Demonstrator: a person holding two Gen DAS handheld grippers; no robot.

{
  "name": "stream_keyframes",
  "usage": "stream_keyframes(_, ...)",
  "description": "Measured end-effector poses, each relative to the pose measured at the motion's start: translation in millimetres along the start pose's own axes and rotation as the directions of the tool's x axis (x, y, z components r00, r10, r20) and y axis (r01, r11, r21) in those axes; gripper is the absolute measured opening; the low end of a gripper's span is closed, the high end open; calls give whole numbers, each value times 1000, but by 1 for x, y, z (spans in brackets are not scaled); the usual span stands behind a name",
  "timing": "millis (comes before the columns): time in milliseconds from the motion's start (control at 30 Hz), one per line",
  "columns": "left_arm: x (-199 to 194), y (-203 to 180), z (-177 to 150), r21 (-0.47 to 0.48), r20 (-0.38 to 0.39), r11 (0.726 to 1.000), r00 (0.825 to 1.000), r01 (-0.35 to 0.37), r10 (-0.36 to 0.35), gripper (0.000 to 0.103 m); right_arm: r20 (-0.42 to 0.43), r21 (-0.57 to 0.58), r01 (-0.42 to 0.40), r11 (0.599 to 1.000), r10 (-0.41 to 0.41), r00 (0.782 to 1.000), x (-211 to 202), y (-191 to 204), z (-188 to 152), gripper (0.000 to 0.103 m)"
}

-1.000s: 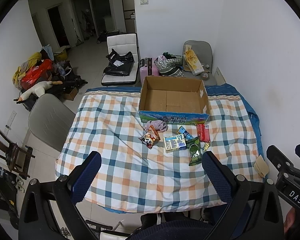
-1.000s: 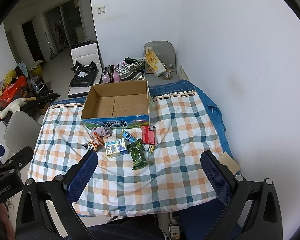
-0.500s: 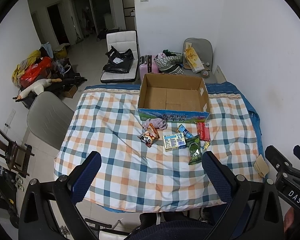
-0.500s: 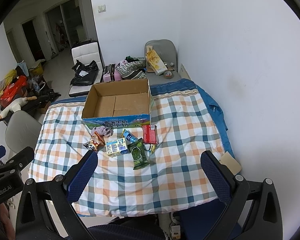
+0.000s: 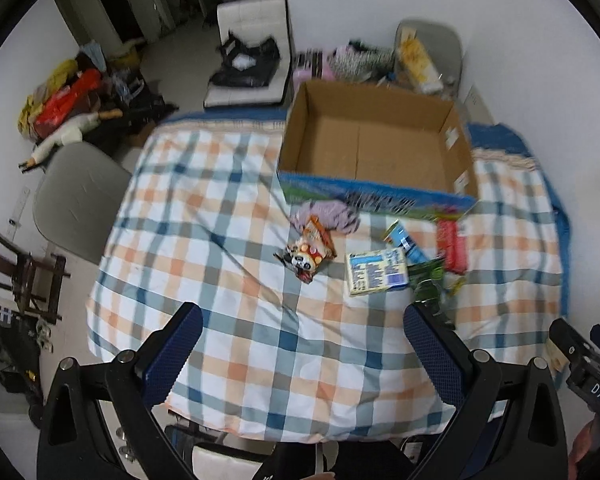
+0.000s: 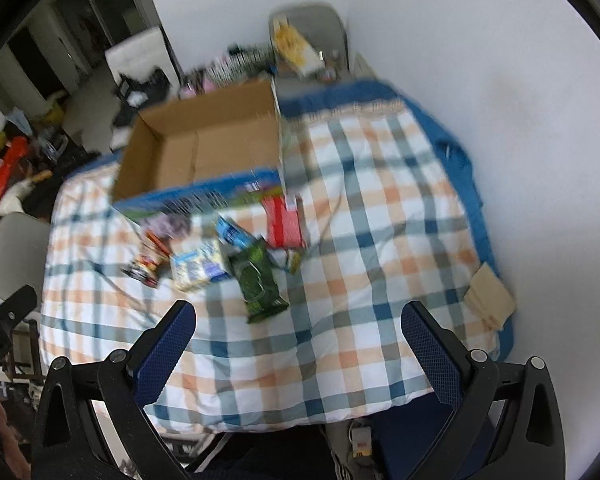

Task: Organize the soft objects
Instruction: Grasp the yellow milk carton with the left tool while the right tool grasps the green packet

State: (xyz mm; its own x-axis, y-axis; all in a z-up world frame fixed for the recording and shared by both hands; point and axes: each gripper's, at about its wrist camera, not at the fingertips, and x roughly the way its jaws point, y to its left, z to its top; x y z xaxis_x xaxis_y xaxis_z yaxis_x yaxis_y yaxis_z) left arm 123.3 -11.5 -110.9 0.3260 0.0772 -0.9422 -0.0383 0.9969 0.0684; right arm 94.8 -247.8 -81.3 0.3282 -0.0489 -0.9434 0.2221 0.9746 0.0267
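An open empty cardboard box (image 5: 374, 148) stands at the far side of the checked tablecloth (image 5: 228, 264); it also shows in the right wrist view (image 6: 204, 152). In front of it lie a purple soft cloth (image 5: 330, 216), a panda snack pack (image 5: 306, 258), a pale tissue pack (image 5: 376, 272), a blue pack (image 6: 232, 234), a green pouch (image 6: 258, 280) and a red pack (image 6: 284, 222). My left gripper (image 5: 302, 354) is open and empty above the table's near part. My right gripper (image 6: 298, 354) is open and empty, short of the green pouch.
A grey chair (image 5: 78, 200) stands at the table's left side. A tan pad (image 6: 490, 296) lies at the table's right edge by the white wall. Chairs and bags (image 5: 248, 64) crowd the floor behind the box.
Both grippers have moved forward and lower toward the table; the box and packs look larger. The right view has tilted. Both stay open and empty.
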Motion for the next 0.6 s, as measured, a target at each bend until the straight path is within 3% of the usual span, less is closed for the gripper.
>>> stream_keyframes(200, 95, -11, 16, -41, -195, 998, 979, 49, -56, 103, -124, -37, 7, 999, -12, 992, 119, 2, 10, 103)
stream_keyframes(367, 153, -20, 24, -72, -300, 996, 951, 56, -75, 103, -200, -123, -18, 992, -7, 980, 206, 36, 11, 99)
stream_keyframes(567, 191, -25, 31, -103, -370, 994, 926, 43, -78, 103, -293, -176, -32, 984, -21, 956, 277, 72, 5, 80)
stream_keyframes(600, 196, -28, 31, -100, -382, 994, 921, 38, -74, 103, -316, -177, -35, 984, -23, 949, 288, 75, 2, 66)
